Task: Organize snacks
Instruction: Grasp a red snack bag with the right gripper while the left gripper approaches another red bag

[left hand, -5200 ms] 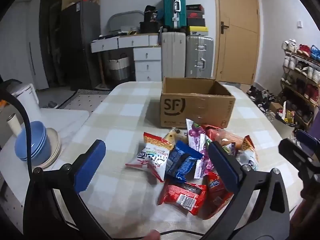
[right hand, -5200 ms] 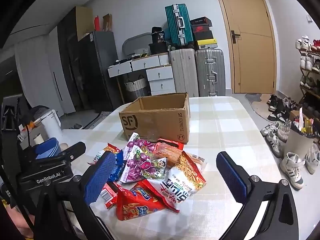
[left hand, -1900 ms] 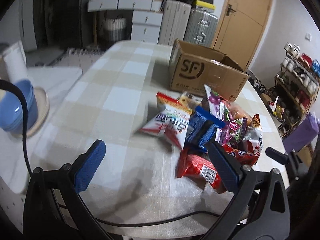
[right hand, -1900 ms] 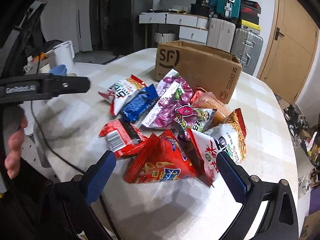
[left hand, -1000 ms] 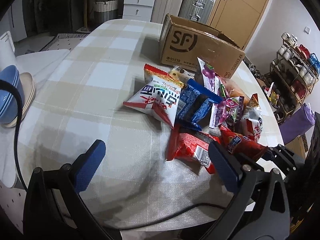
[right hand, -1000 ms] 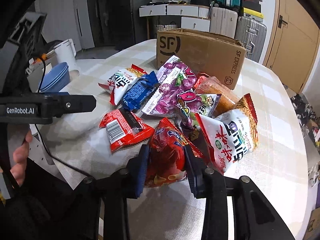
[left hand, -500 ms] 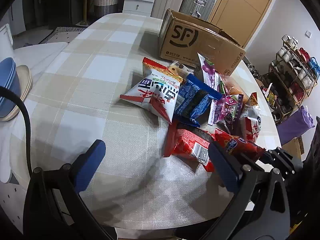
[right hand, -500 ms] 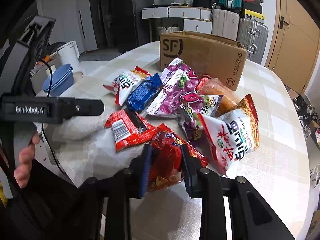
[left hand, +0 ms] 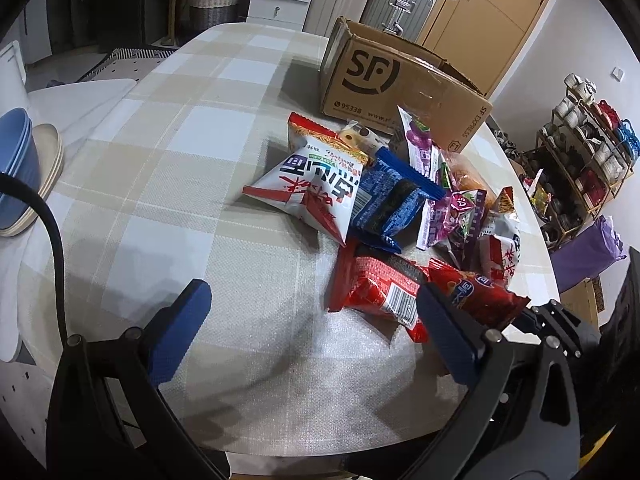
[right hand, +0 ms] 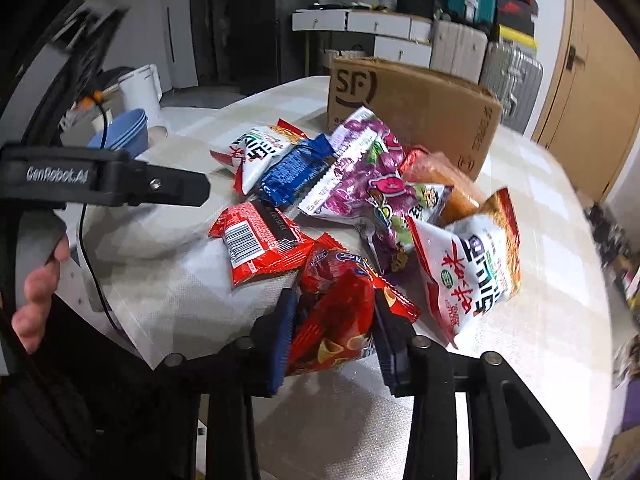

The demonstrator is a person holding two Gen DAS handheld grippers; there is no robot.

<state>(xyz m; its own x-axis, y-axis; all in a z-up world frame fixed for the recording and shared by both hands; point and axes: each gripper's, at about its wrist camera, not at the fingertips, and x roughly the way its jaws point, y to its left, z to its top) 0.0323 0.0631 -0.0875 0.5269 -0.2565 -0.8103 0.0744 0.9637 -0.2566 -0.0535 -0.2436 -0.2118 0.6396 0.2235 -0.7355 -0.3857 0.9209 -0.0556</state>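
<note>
A pile of snack bags lies on the checked table (left hand: 192, 128) in front of an open SF cardboard box (left hand: 396, 84), which also shows in the right wrist view (right hand: 416, 100). My right gripper (right hand: 334, 320) is shut on a red chip bag (right hand: 340, 304) at the near edge of the pile; that bag also shows in the left wrist view (left hand: 476, 296). Beside it lie a red barcode packet (right hand: 256, 240), a blue packet (right hand: 292, 172), a purple candy bag (right hand: 360, 176) and a white noodle bag (right hand: 476, 264). My left gripper (left hand: 316, 328) is open and empty, low over the table left of the pile.
Blue bowls on a plate (left hand: 16, 176) stand on a white side surface at the left. A black cable (left hand: 52, 240) runs by the left gripper. A shoe rack (left hand: 588, 152) stands to the right. Suitcases and white drawers (right hand: 396, 36) line the far wall.
My right gripper came down on the pile and shut on the red chip bag, then lifted it slightly. My left gripper lowered toward the table and stayed open.
</note>
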